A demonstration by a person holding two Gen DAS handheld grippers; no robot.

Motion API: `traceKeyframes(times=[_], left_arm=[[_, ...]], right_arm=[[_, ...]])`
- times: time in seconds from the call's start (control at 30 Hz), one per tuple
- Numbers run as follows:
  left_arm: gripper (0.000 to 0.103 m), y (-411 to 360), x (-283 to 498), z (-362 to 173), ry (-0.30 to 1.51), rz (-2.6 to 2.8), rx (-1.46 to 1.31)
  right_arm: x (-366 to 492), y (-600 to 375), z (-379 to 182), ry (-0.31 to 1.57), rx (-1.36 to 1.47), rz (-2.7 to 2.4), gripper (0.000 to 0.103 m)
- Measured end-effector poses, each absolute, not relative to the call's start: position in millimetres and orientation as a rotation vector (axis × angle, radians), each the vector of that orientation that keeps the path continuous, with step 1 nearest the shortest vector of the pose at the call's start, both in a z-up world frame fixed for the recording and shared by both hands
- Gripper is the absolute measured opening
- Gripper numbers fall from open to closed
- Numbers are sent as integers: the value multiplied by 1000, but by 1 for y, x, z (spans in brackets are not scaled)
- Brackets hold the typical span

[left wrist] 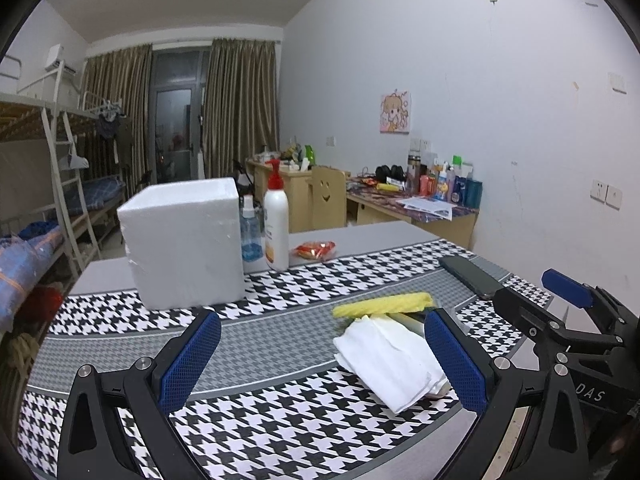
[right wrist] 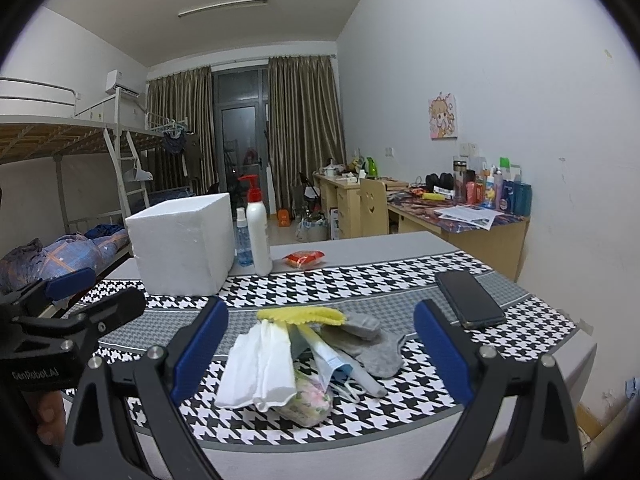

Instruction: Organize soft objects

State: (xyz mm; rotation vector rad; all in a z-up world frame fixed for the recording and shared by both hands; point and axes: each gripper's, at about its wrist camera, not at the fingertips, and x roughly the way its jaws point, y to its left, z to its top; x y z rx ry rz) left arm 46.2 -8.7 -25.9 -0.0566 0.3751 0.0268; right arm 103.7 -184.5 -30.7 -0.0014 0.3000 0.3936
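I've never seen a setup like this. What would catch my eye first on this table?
Probably the heap of soft things near the front edge: a folded white cloth, a yellow cloth and grey socks, lying between the open blue-padded jaws of the right gripper. Behind, toward the left, stands a big white foam box on the houndstooth tablecloth.

soft pile on houndstooth cloth: folded white cloth (right wrist: 258, 364) front, yellow cloth (right wrist: 304, 315) behind, grey socks (right wrist: 370, 340) right, face mask (right wrist: 334, 364), floral pouch (right wrist: 310, 400) underneath
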Motion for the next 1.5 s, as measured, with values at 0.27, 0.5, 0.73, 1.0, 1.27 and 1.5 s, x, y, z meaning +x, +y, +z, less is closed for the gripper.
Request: traceKeyframes(times=[0.27, 0.5, 0.73, 1.0, 1.27, 1.5], left_arm=[[102, -13, 63, -38, 440, 11, -79], [102, -20, 72, -45, 472, -5, -81], [102, -24, 87, -56, 523, 6, -77], [102, -26, 102, -66, 581, -21, -95], [102, -34, 114, -74, 627, -49, -97], [102, -36, 123, -83, 672, -87, -120]], right_arm=[[117, -187, -37, 331, -11, 386, 96], [126, -189, -43, 361, -15, 378, 96], [136, -193, -51, 398, -13, 366, 96], [145, -199, -63, 432, -17, 354, 96], [153, -205, -70, 461, -21, 344, 96], [159, -210, -75, 481, -32, 320, 96]])
